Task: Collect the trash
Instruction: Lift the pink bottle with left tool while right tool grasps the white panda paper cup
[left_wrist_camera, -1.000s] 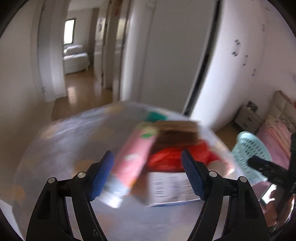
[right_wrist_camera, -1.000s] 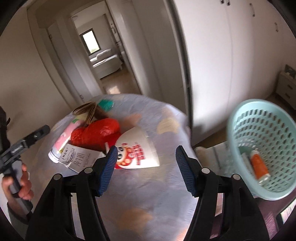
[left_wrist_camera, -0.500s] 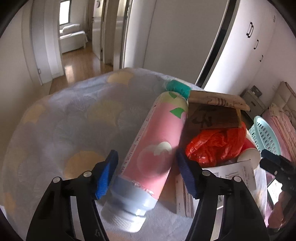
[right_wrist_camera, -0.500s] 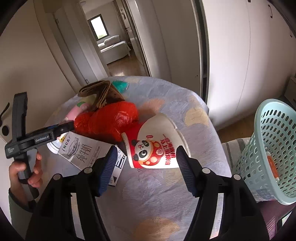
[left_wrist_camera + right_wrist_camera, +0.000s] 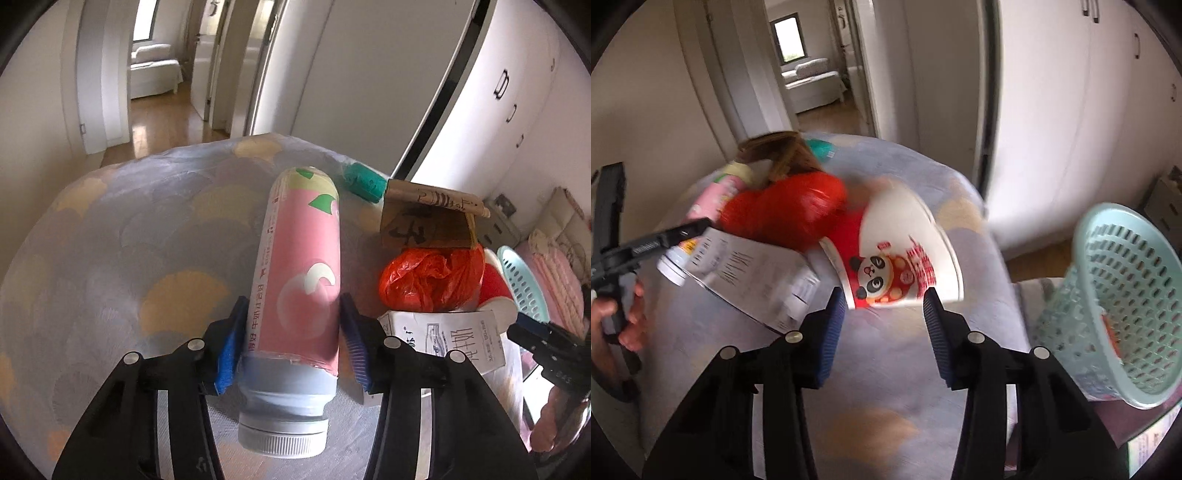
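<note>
On the bench: bottle left of bag, box behind bag, carton before it, cup right, basket beyond the bench edge.

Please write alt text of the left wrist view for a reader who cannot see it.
The left gripper has its two blue-padded fingers on either side of a pink bottle lying on a patterned tablecloth, white cap toward the camera. To the right lie a red plastic bag, a brown paper bag and a white carton.
</note>
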{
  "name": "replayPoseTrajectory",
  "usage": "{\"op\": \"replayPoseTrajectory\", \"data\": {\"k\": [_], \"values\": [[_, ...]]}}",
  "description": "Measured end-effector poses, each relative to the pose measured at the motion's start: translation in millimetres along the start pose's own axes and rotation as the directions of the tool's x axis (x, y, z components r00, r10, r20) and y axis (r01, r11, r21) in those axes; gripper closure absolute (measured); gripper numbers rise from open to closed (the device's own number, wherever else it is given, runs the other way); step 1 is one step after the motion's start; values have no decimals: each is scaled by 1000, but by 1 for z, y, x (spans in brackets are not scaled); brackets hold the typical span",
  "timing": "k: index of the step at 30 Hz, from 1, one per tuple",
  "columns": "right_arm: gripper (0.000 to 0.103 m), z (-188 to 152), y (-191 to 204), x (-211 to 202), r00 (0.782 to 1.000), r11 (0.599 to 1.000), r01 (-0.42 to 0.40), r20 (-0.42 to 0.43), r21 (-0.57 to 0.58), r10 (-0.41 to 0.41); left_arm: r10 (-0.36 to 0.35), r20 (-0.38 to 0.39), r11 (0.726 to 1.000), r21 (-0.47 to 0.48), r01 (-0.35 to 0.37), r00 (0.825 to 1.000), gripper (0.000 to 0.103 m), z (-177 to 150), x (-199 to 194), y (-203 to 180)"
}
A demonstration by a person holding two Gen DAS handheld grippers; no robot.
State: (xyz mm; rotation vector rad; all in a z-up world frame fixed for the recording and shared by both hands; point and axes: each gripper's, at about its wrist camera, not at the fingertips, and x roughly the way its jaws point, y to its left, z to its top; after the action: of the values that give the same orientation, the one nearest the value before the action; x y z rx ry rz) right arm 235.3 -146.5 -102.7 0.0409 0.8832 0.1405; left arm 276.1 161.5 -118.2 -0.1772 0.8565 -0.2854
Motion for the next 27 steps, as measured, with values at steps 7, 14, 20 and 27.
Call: {"op": "replayPoseTrajectory", "data": {"k": [7, 14, 20, 27], "values": [[49, -4, -23, -11, 1000, 994, 0, 24, 107, -3, -5, 29, 1000, 5, 5, 1000, 56, -4, 0, 0], [27, 13, -14, 8, 996, 959, -87, 14, 268, 86, 23, 40, 999, 29, -24, 999, 56, -5, 0, -5], [24, 37, -13, 30, 999, 933, -33, -13, 359, 40, 32, 41, 998, 43, -33, 999, 56, -5, 1, -8], [25, 43, -11, 50, 998, 937, -10, -56, 349, 32, 26, 39, 999, 36, -27, 999, 56, -5, 1, -7]]}}
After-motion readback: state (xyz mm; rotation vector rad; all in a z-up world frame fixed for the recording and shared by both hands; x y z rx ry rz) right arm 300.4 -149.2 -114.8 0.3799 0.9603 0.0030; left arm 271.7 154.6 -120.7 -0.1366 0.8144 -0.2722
